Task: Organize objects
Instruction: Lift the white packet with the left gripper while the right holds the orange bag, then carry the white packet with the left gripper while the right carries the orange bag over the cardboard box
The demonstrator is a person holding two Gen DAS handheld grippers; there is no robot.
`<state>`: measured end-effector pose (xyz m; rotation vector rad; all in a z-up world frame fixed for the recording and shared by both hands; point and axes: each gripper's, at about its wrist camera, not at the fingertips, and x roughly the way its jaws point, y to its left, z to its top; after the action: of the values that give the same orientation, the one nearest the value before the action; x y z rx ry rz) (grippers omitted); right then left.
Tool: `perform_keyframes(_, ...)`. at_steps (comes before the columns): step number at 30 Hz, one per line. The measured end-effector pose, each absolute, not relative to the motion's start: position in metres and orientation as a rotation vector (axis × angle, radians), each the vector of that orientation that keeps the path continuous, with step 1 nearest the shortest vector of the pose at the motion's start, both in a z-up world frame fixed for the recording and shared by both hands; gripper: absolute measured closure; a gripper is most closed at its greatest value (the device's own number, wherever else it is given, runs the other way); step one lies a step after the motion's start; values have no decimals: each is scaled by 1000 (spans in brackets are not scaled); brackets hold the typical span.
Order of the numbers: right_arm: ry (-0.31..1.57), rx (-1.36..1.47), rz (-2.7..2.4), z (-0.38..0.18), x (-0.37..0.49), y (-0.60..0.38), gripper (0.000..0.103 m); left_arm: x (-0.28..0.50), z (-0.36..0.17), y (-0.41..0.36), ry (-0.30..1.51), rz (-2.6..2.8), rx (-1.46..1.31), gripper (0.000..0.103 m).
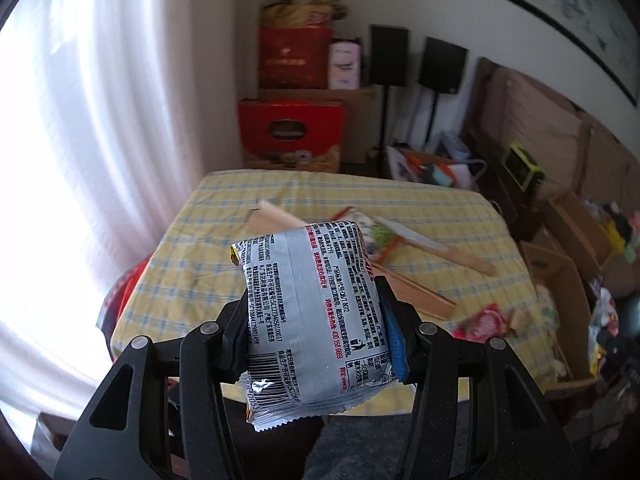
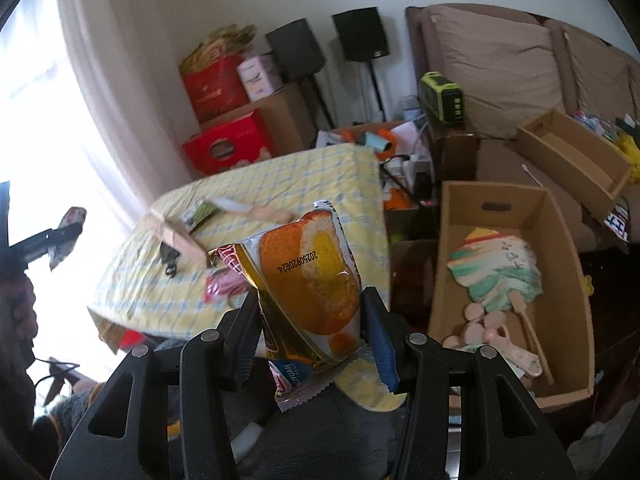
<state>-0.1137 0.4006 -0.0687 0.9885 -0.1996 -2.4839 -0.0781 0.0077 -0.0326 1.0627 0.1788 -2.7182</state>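
Left wrist: silver printed packet clamped in left gripper

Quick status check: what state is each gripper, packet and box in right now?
left gripper: shut on silver snack packet, held above the table
right gripper: shut on orange snack packet, held up
cardboard box: open, holds a fan
pink packet: lying on the table
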Motion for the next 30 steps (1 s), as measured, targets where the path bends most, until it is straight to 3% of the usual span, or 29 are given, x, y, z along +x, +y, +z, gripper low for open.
perform_keyframes(21, -307, 1026, -2532, -87, -98, 445, 54, -92, -25, 78, 81, -2917, 1137, 53)
perform_keyframes(30, -293, 993, -2631, -76, -98, 478, 54, -103, -22, 128, -78, -3014, 1105, 53)
